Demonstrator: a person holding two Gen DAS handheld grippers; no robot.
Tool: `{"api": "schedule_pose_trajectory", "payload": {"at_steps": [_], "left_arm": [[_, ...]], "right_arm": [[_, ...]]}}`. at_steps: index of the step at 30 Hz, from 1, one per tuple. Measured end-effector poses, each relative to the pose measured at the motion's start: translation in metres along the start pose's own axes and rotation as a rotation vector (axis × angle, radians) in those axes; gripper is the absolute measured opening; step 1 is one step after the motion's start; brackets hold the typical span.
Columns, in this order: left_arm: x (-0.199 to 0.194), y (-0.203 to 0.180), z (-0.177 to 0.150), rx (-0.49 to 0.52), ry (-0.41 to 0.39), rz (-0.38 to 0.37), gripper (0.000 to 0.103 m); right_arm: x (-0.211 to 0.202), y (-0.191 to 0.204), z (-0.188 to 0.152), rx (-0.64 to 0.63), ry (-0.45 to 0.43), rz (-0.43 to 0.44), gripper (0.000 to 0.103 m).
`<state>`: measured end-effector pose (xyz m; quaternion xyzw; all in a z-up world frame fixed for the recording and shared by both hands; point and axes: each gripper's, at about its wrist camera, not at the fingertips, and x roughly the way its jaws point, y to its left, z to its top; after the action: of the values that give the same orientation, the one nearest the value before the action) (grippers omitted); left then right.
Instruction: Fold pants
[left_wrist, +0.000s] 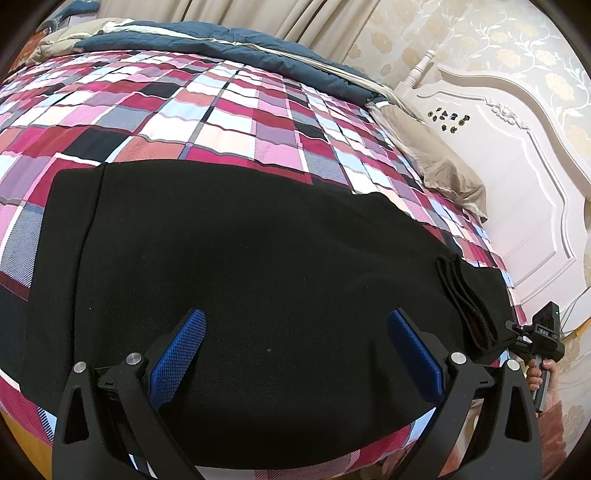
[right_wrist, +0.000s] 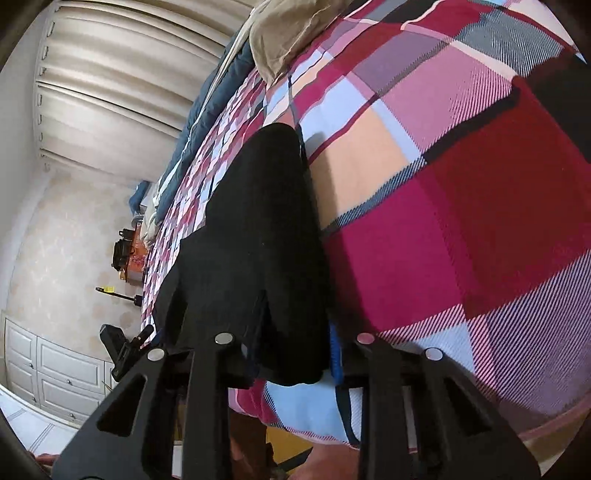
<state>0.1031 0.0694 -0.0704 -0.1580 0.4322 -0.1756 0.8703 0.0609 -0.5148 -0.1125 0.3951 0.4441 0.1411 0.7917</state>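
Plaid bedspread (right_wrist: 461, 221) shows; black pants (right_wrist: 266, 258) hide right gripper (right_wrist: 295, 354) fingertips.

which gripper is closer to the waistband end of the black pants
Right. The right gripper is at the waistband end of the black pants, cloth between its fingers. The left gripper hovers open over the middle.

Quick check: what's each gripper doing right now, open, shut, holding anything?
Left gripper: open, holding nothing, above the black pants.
Right gripper: shut on the pants' end at the bed's edge.

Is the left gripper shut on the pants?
No. The left gripper stands wide open, its blue pads apart above the flat black pants.
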Motion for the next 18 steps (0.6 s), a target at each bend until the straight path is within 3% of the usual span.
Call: {"api": "schedule_pose_trajectory", "payload": {"at_steps": [4, 6, 8, 9, 12, 16, 18], "left_arm": [[-0.002, 0.002, 0.0, -0.013, -0.003, -0.015, 0.098], [-0.002, 0.004, 0.001, -0.024, -0.006, -0.024, 0.098], [-0.003, 0.004, 0.0, -0.027, -0.008, -0.025, 0.098], [-0.003, 0.004, 0.0, -0.024, -0.007, -0.023, 0.098], [-0.002, 0.002, 0.0, -0.014, -0.009, -0.015, 0.098], [-0.003, 0.003, -0.001, -0.016, -0.014, -0.012, 0.098], [-0.003, 0.002, -0.001, -0.016, -0.012, -0.014, 0.098]], "right_arm": [[-0.006, 0.005, 0.001, 0.034, -0.012, -0.013, 0.037], [-0.017, 0.019, -0.002, 0.011, -0.064, -0.097, 0.041], [-0.035, 0.038, -0.007, -0.017, -0.18, -0.235, 0.043], [-0.039, 0.048, -0.009, -0.029, -0.21, -0.249, 0.044], [-0.037, 0.088, -0.02, -0.069, -0.255, -0.091, 0.054], [0.033, 0.134, -0.032, -0.121, -0.066, 0.21, 0.055], [0.072, 0.146, -0.036, -0.119, 0.014, 0.246, 0.055]]}}
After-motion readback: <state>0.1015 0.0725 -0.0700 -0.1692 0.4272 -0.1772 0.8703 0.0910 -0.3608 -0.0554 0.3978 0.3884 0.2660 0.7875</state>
